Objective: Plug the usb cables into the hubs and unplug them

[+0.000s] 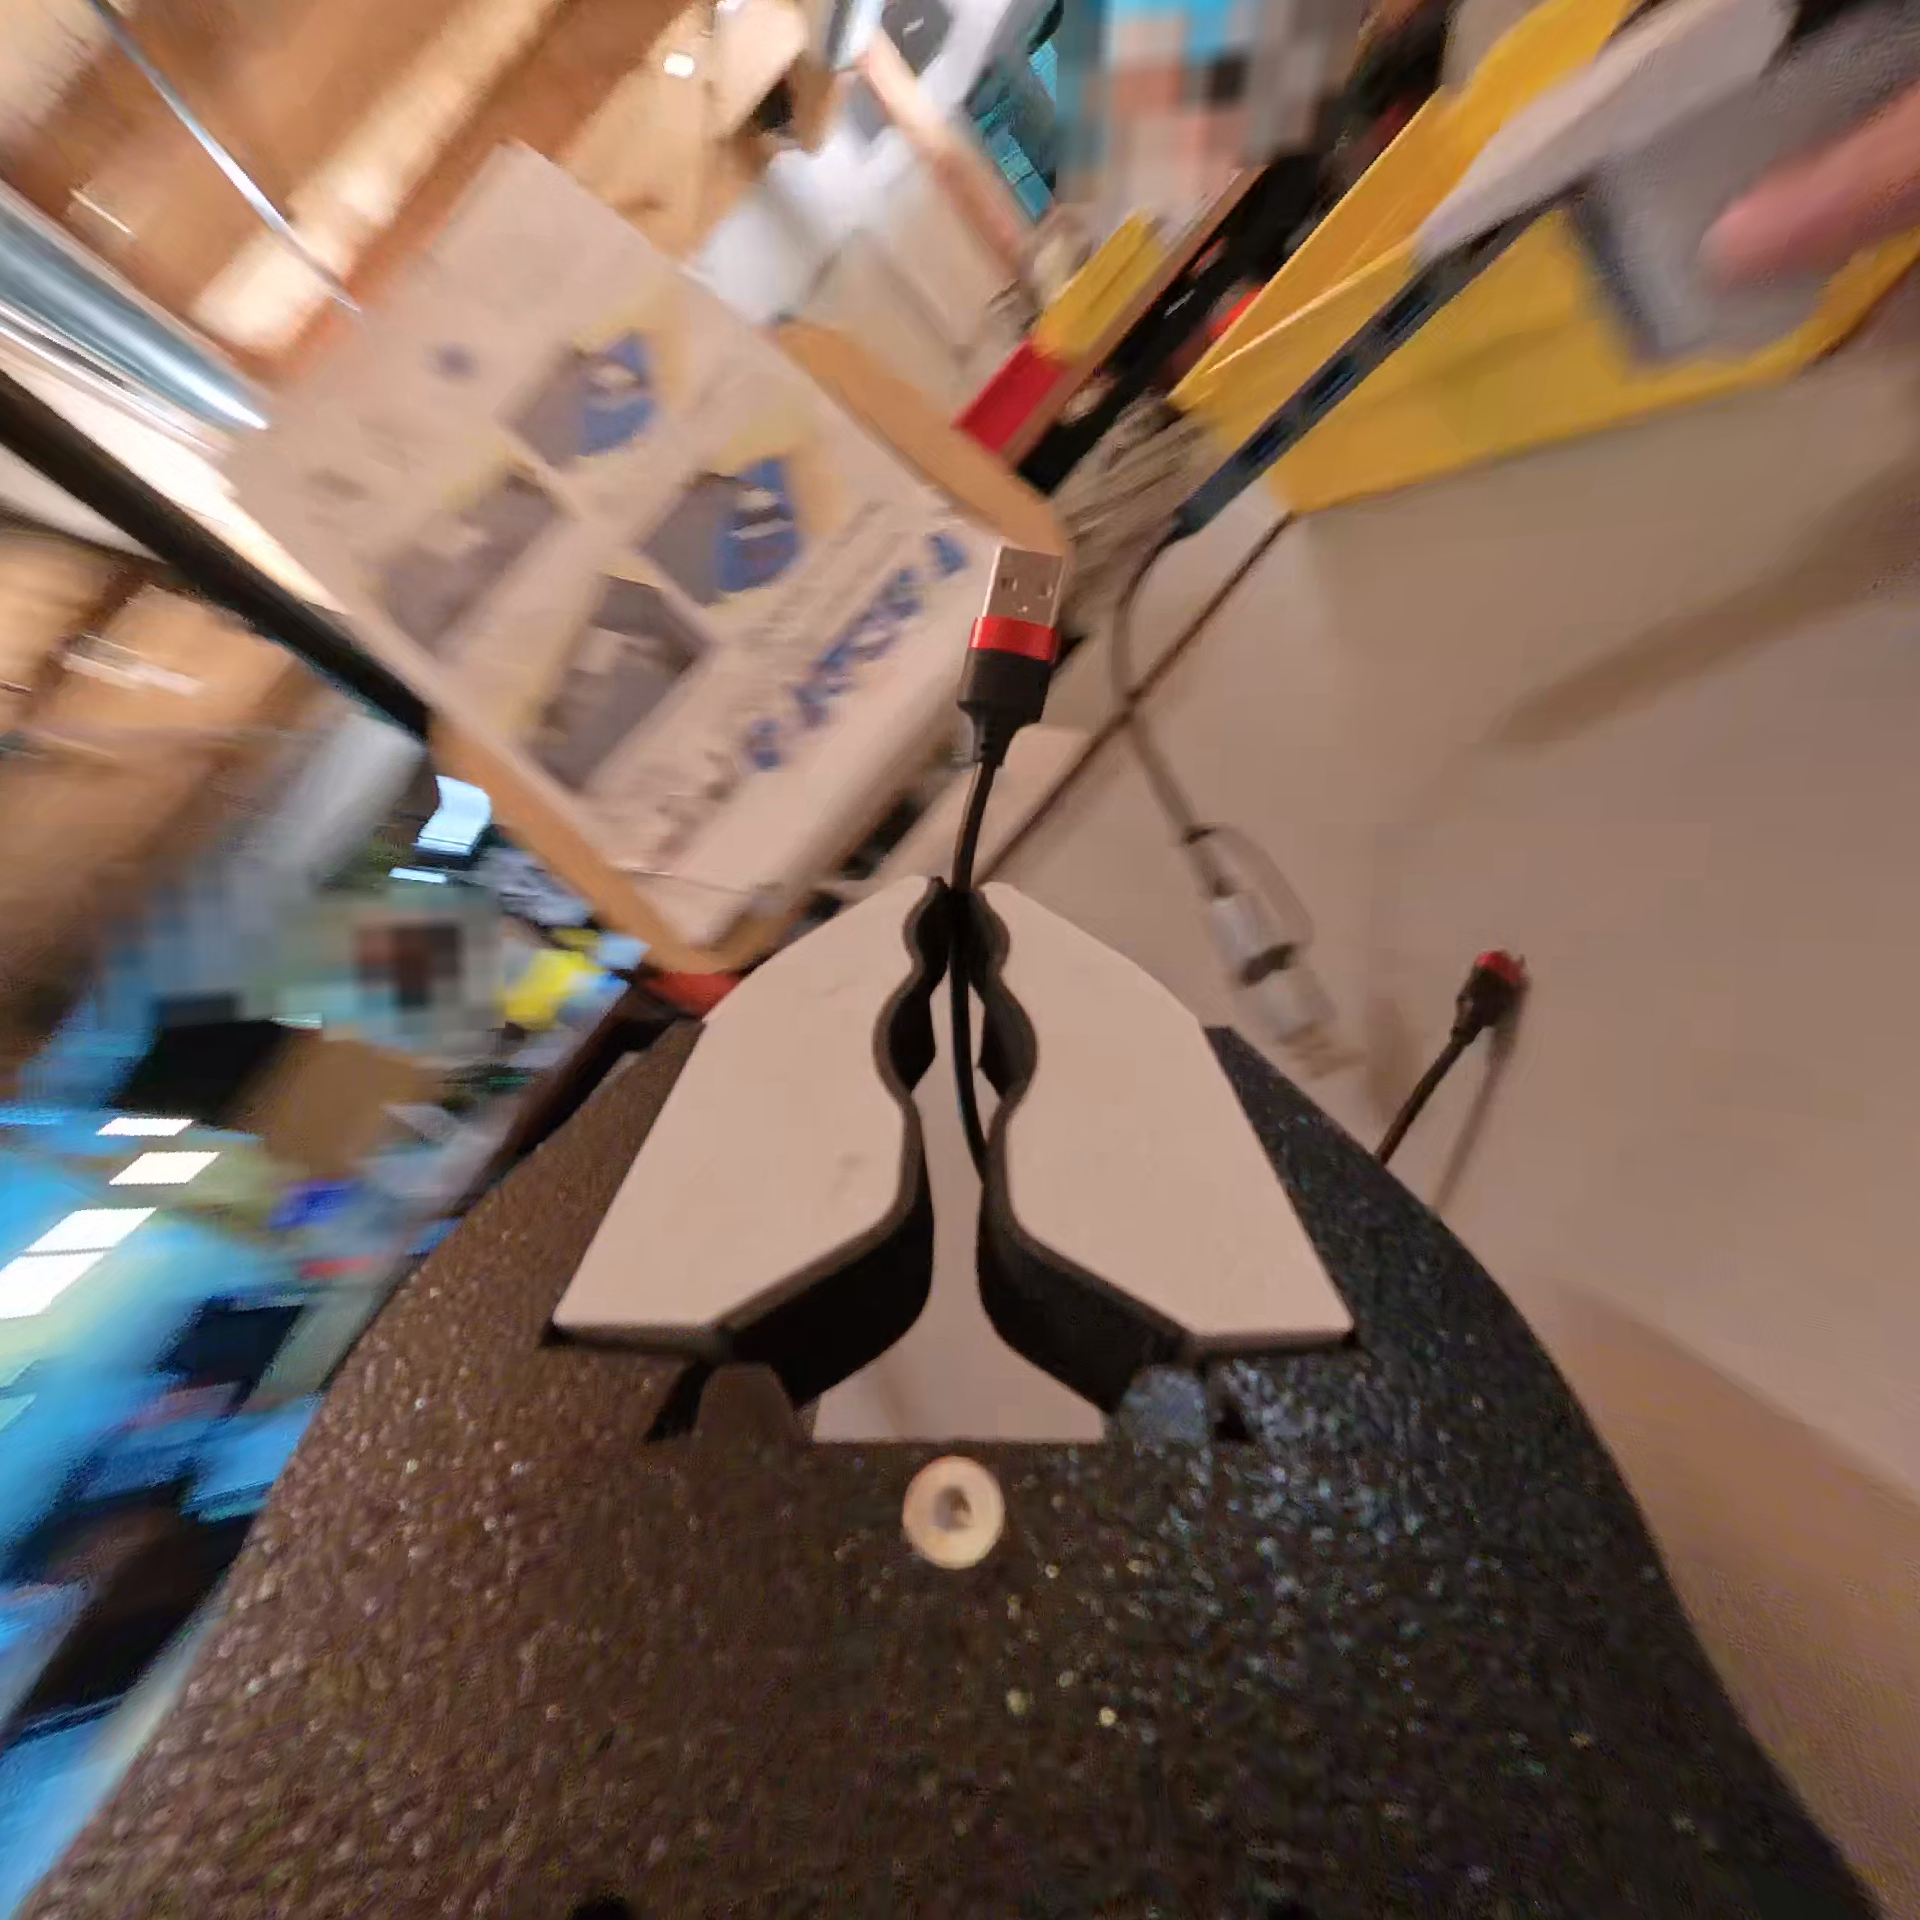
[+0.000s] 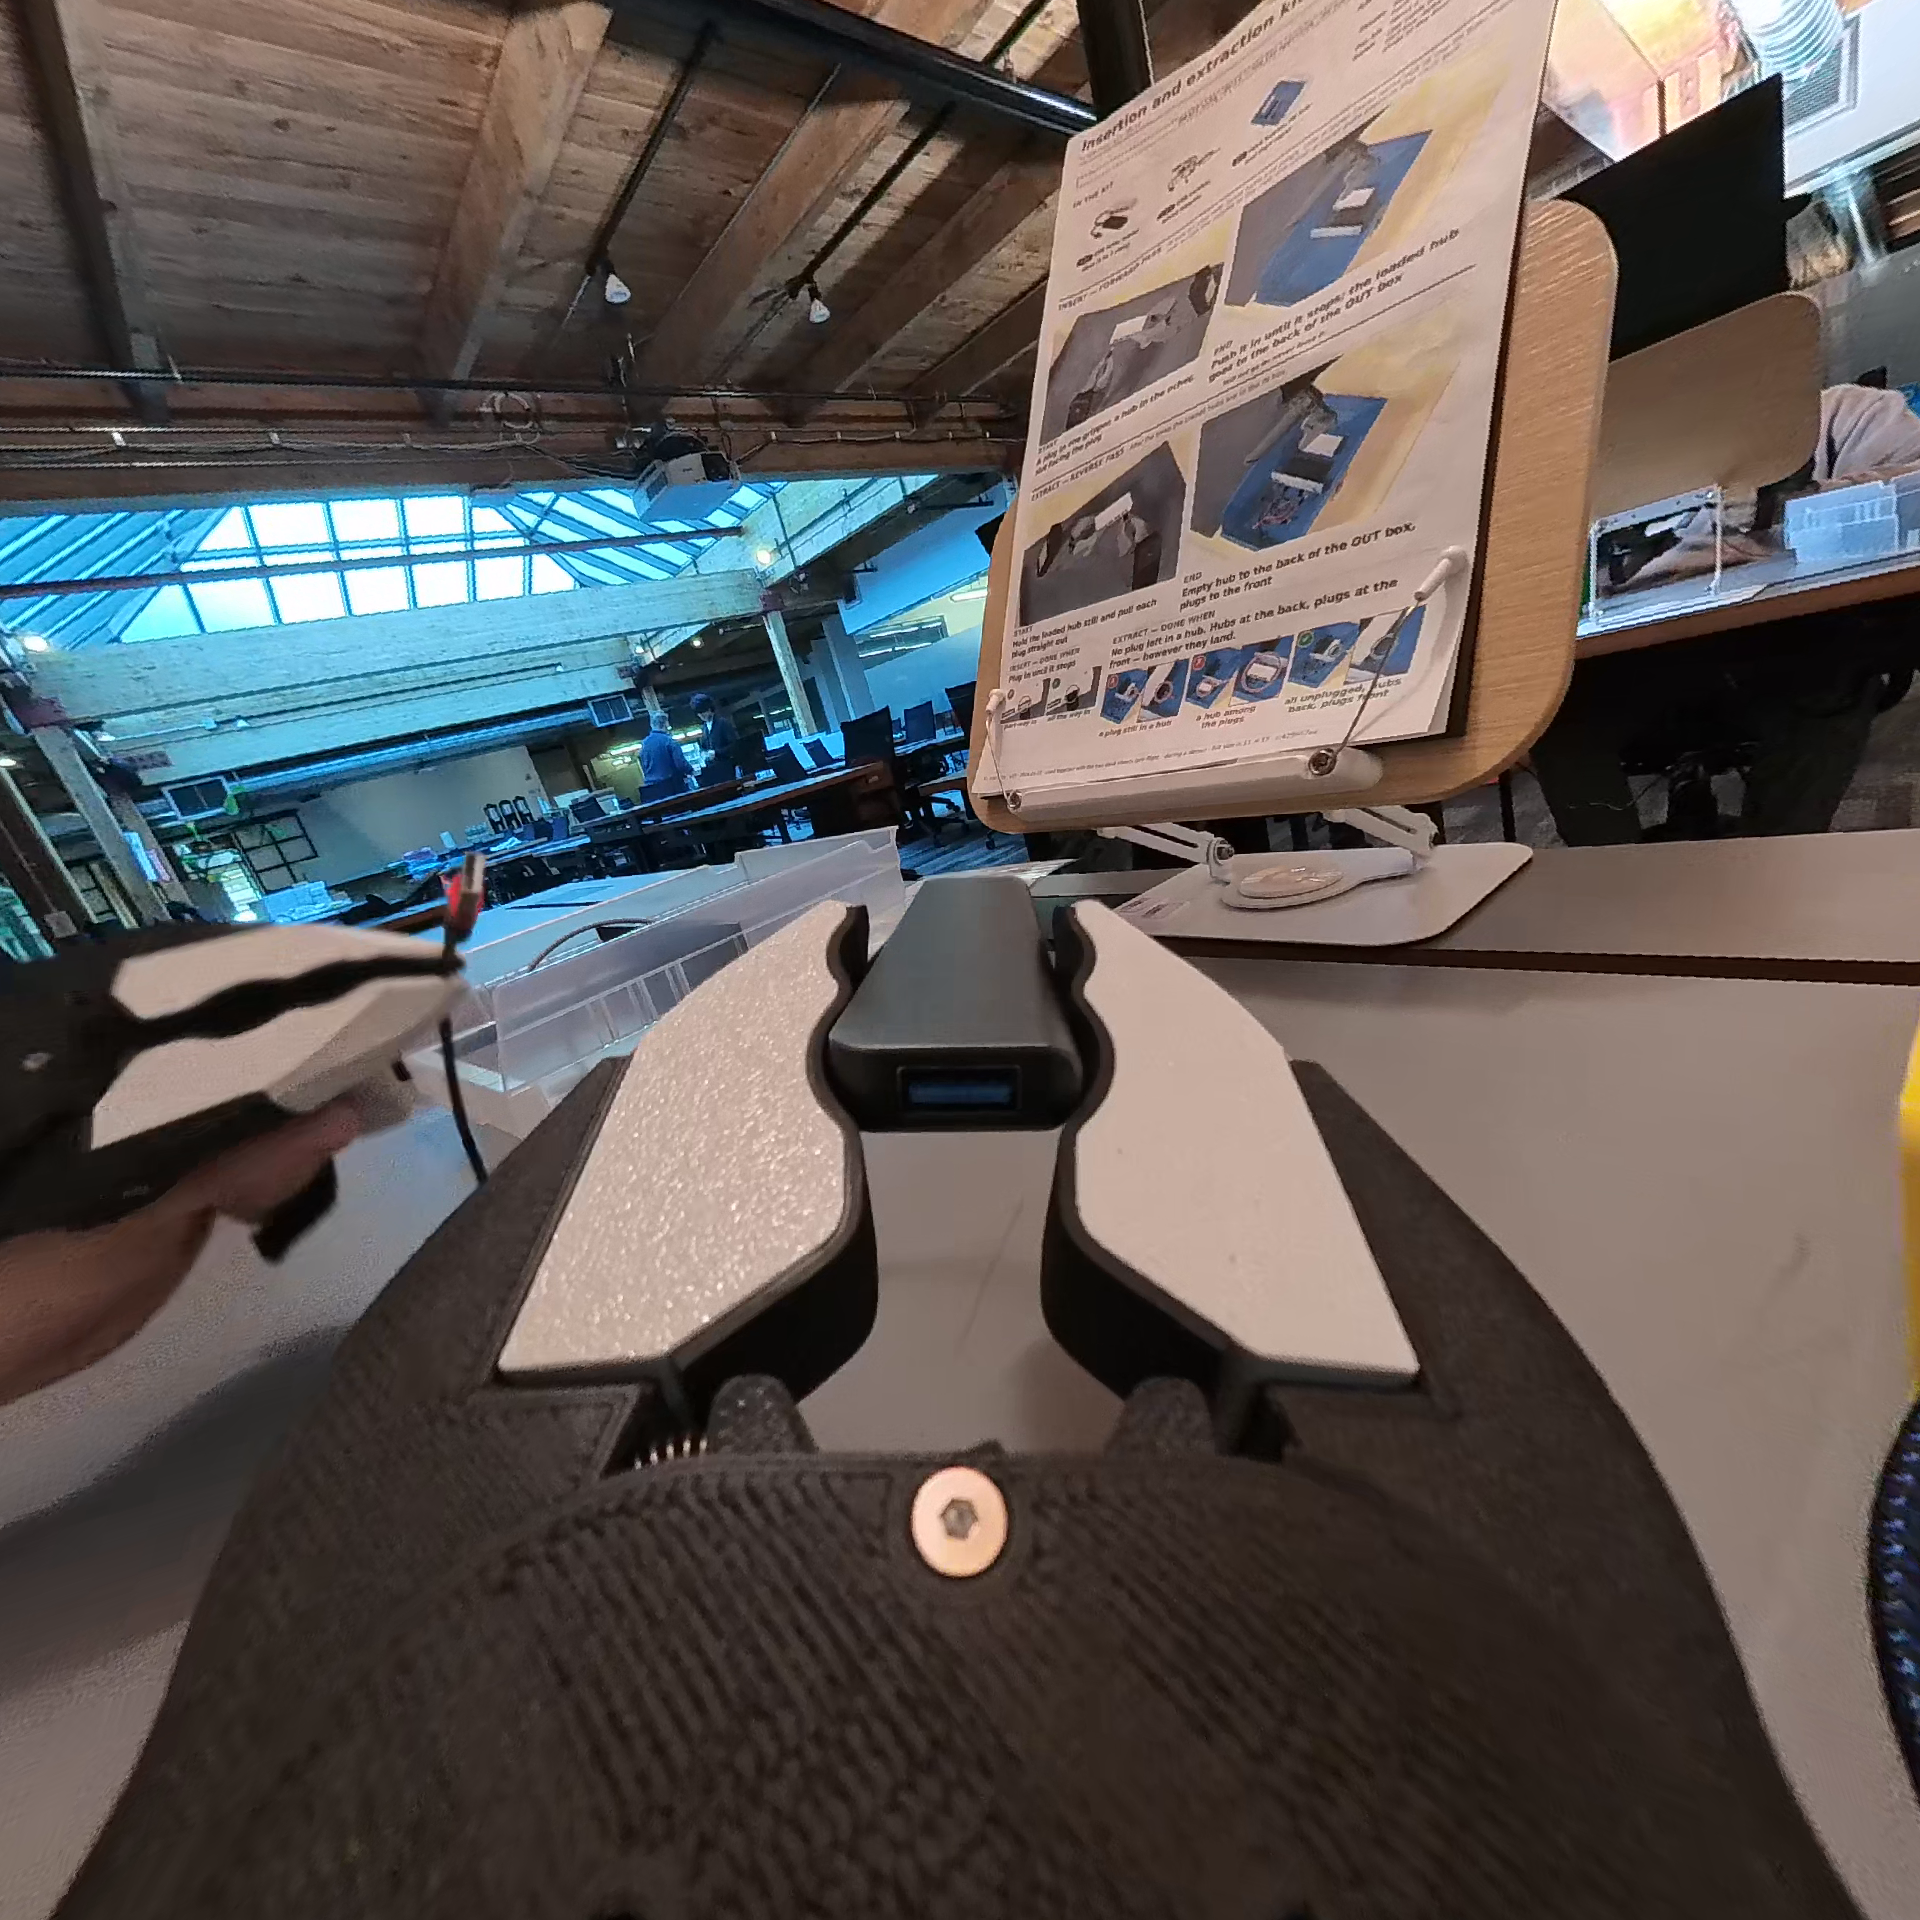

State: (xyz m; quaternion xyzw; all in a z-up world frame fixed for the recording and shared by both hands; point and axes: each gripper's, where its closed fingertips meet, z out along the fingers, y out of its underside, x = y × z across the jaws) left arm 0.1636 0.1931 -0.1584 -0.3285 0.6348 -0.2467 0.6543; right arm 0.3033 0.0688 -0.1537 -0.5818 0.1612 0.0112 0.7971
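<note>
USB cable (image 1: 966, 997) pinched between pressed-together fingers of left gripper (image 1: 961, 914), red-collared plug (image 1: 1016, 623) raised clear ahead, unplugged. Dark hub (image 2: 961, 997) clamped by right gripper (image 2: 961, 961), blue port (image 2: 956, 1091) facing camera, above grey table (image 2: 1558, 1143). Left gripper seen at left edge of right wrist view, well apart from hub. Printed instruction sheet (image 2: 1268, 416) propped on wooden stand (image 2: 1548, 499) behind hub. Clear plastic tray (image 2: 665, 956) beside. Second red-tipped cable (image 1: 1475, 1008) lying on table. Yellow bin (image 1: 1455, 343) blurred.

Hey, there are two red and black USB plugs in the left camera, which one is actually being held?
The upper USB plug, standing above the left gripper, which pinches its black cable. The other red-collared plug lies loose on the table to the right, untouched.
</note>
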